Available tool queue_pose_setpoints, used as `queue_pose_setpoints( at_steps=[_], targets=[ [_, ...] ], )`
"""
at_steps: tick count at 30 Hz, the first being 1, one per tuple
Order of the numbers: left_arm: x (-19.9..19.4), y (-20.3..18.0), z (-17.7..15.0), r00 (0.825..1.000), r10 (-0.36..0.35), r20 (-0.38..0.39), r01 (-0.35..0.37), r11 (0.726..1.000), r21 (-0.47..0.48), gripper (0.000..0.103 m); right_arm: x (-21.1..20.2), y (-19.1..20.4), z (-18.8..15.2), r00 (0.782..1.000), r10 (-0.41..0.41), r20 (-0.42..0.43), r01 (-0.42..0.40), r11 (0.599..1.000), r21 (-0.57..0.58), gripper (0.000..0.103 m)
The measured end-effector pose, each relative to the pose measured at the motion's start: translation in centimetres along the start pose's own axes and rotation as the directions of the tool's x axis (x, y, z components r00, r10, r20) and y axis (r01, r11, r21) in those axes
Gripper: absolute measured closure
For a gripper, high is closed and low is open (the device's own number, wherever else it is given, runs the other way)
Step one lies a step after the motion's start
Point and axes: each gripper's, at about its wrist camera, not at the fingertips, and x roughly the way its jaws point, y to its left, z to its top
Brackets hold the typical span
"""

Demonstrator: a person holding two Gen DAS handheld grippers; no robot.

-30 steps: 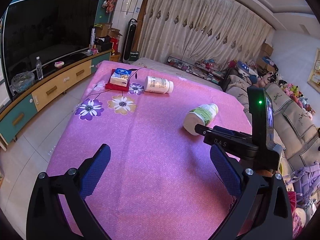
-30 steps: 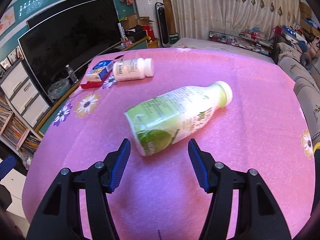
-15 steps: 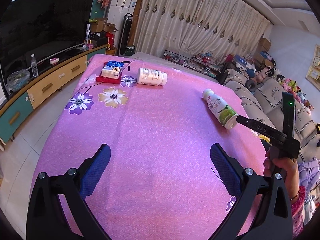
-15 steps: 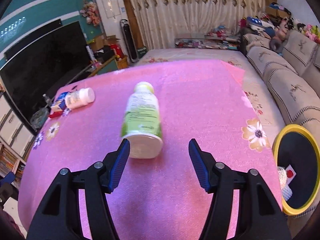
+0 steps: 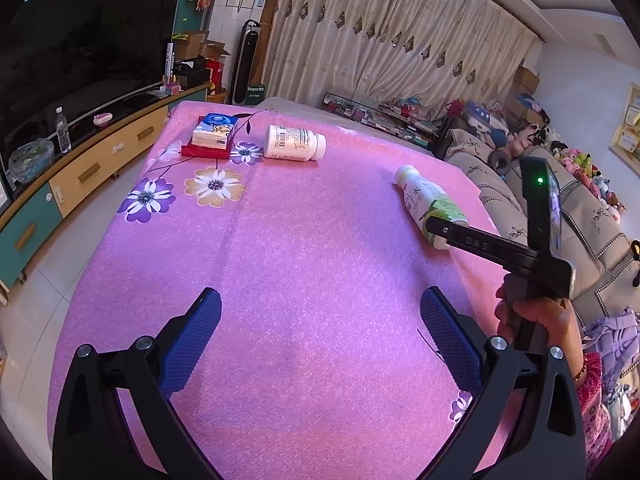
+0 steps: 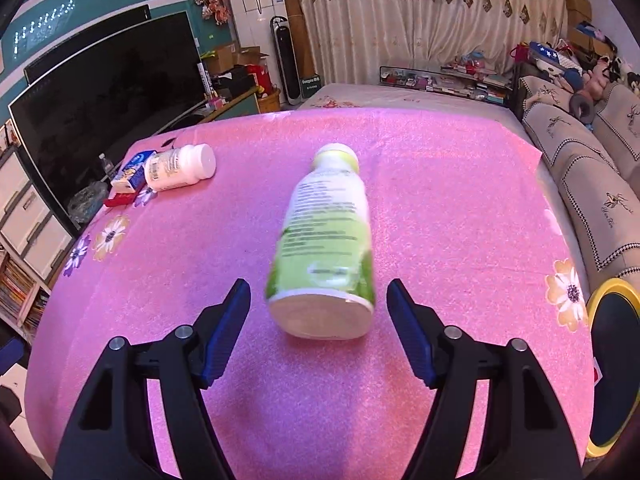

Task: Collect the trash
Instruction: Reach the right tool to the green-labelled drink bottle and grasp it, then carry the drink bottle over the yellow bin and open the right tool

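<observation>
While its jaws are opening, the right tool frames the base of the green-and-white plastic bottle lying mid-frame on the pink-covered counter, pads seemingly clear of it. The left tool gapes empty, lower centre.

wrist views angled down, sharing pink cloth

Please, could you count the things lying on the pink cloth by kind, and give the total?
Green-label drink bottle: 1
White pill bottle: 1
Blue tissue pack: 1
Red flat item under the tissue pack, kind unclear: 1
Total: 4
</observation>
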Motion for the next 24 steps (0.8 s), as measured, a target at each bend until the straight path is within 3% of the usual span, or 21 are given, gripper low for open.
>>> queue_pose_setpoints(
  at_steps=[2,5,9,19,24],
  targets=[
    [0.2,0.0,0.0,1.000,-0.002,-0.004,0.002,1.000,0.000,0.005,0.6,-0.1,0.0,1.000,-0.009,-0.011,0.009,1.000,0.001,0.037],
    [0.5,0.0,0.0,1.000,-0.007,-0.011,0.007,1.000,-0.003,0.005,1.0,-0.3,0.2,1.000,-0.003,-0.013,0.003,1.000,0.008,0.051],
    [0.8,0.1,-0.1,1.000,-0.007,-0.014,0.007,1.000,-0.002,0.005,0.5,-0.6,0.3,1.000,0.011,-0.004,-0.011,1.000,-0.001,0.052],
    [1.1,0.2,0.0,1.000,-0.008,-0.012,0.008,1.000,-0.008,0.005,-9.9,-2.4,0.0,0.978,0.056,0.200,-0.058,0.998,0.008,0.053],
    [0.9,-0.3,-0.2,1.000,-0.017,-0.008,0.017,1.000,0.007,0.005,-12.8,-2.1,-0.7,0.971,0.091,0.223,-0.091,0.996,-0.009,0.053]
  ],
)
